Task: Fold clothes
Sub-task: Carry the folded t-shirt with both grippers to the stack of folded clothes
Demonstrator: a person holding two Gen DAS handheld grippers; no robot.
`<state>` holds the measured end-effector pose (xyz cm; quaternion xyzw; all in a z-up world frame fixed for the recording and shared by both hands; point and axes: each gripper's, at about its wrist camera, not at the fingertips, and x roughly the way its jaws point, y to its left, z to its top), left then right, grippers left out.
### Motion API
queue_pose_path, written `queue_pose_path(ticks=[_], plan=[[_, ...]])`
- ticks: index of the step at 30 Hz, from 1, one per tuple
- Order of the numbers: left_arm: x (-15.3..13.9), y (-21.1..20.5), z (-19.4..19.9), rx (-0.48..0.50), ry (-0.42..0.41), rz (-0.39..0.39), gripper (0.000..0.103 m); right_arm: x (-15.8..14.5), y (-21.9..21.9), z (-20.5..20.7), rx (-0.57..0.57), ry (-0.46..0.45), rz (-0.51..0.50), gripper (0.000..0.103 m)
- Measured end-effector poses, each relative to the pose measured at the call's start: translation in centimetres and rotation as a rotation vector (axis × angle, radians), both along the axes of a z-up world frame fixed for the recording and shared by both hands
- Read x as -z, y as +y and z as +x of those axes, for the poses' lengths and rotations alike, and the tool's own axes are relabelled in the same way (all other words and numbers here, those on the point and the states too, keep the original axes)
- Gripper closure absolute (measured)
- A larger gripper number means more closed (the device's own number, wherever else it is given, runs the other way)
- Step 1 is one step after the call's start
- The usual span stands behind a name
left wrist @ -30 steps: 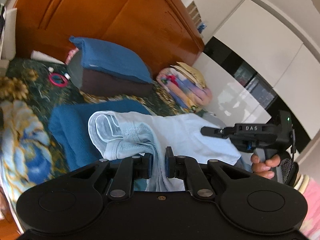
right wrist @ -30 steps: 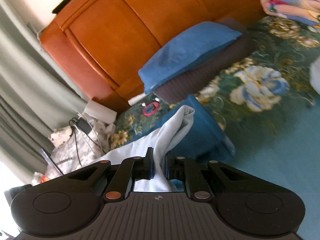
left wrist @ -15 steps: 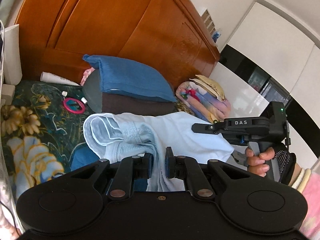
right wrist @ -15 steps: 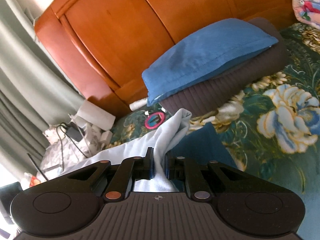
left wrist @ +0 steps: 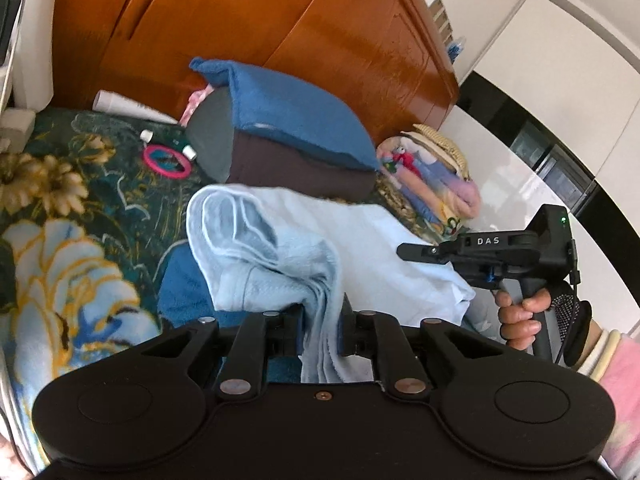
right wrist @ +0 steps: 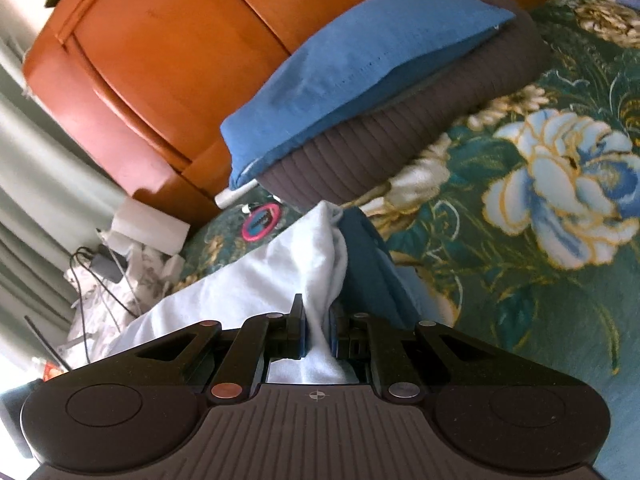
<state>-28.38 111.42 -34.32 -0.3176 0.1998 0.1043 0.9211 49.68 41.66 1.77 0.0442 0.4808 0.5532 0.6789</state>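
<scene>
One pale blue garment (left wrist: 288, 256), bunched and wrinkled, hangs above the floral bed (left wrist: 60, 240) over a folded dark blue cloth (right wrist: 368, 256). Left gripper (left wrist: 322, 330): jaws opening, fabric still between them. Right gripper (right wrist: 318, 334): clamped on the garment's white edge. Two stacked pillows (right wrist: 380, 100) behind.

The matte black plastic left gripper (left wrist: 320, 322) has blue pads and silver pivot screws. The matching right gripper (right wrist: 318, 330) has a ribbed housing, white "DAS" lettering and a green light.
</scene>
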Motion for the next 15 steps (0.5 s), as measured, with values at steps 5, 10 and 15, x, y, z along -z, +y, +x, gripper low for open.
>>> queue_pose_path(ticks=[5, 10, 15], plan=[[-0.3, -1.3, -5.2, -0.005, 0.004, 0.001, 0.09, -0.8, 0.1, -0.3, 0.005, -0.016, -0.013, 0.094], [-0.8, 0.8, -9.8, -0.003, 0.032, 0.028, 0.066, -3.0, -0.8, -0.7, 0.026, -0.051, -0.011, 0.094], [-5.0, -3.6, -13.6, -0.026, 0.036, 0.093, 0.057, -5.7, -2.6, -1.2, 0.055, -0.102, 0.008, 0.09]])
